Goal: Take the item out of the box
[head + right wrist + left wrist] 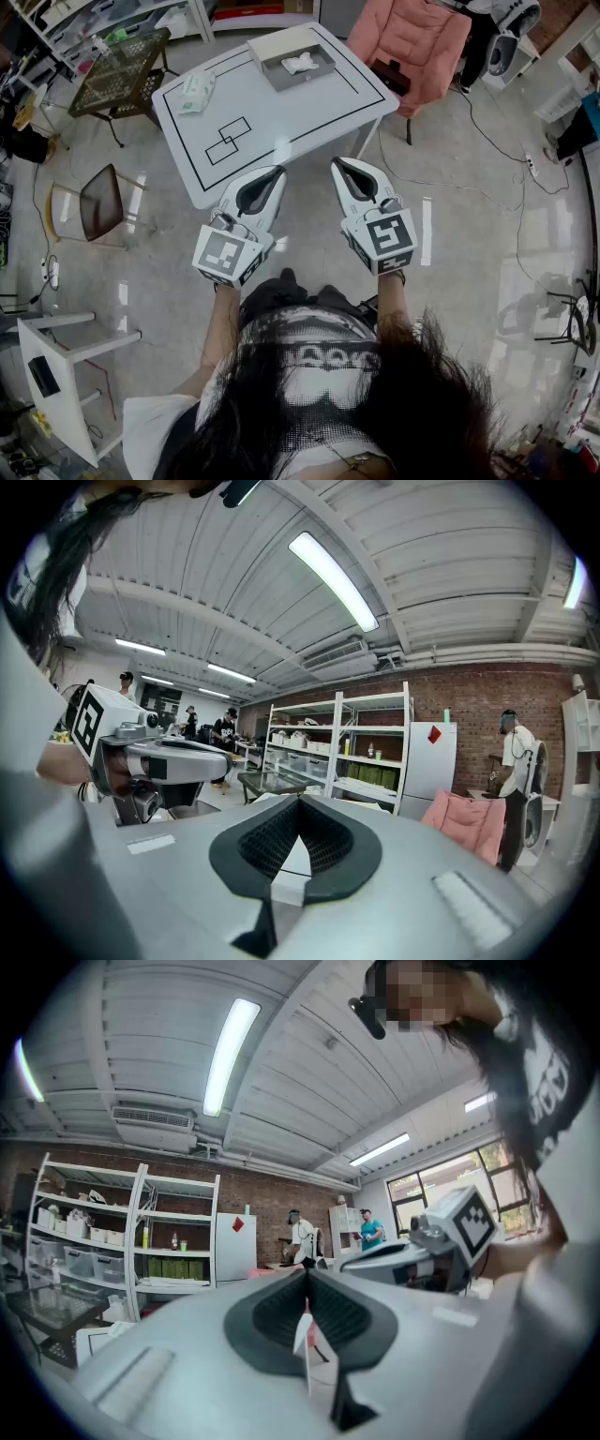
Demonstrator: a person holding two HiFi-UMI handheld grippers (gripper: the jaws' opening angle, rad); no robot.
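Observation:
A shallow grey box point(281, 81) sits open at the far side of the white table point(281, 122), with a crumpled white item point(300, 63) inside it. Its pale lid point(270, 42) lies just behind. Both grippers hang in the air short of the table's near edge, well away from the box. My left gripper point(279, 171) is shut with nothing in it, and in its own view the dark pads point(281, 1312) meet. The right gripper point(337, 164) is shut and empty too, with its pads point(328, 841) together.
A white packet point(195, 92) lies on the table's left part, beside black rectangle markings point(228, 139). A pink chair point(412, 37) stands at the far right, a brown chair point(98, 202) and a dark glass-top table point(122, 70) at the left. Shelves point(337, 752) and people stand further off.

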